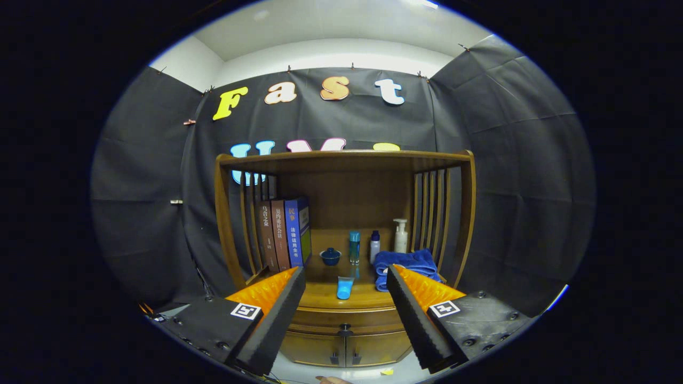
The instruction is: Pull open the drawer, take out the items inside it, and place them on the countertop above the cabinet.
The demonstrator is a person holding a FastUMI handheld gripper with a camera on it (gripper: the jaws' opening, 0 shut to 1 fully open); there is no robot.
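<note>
Gripper (346,320) fingers stand wide apart and hold nothing, aimed straight at a wooden cabinet (344,250) set against the booth's dark wall. Between the fingertips and beyond them lies the drawer (346,319), a shallow front running left to right under the bench (325,294), its small dark knob (345,326) on the centre line between the fingers. Below it are two small doors (346,349). The drawer front sits flush with the cabinet, so what it holds cannot be seen. On the bench a blue tube (344,288) lies near the front edge with its long axis pointing toward the gripper; behind it stand a small blue lidded bowl (330,256), a teal bottle (354,247), a small white bottle (375,245) and a pump bottle (400,236), with a folded blue towel (406,265) at the right and upright books (283,233) at the left. Whether any of these came from the drawer cannot be told: a shut drawer fits both a stage where it waits to be pulled and one where it has been emptied and closed. The gripper is held level and square to the cabinet, well back from the knob.
</note>
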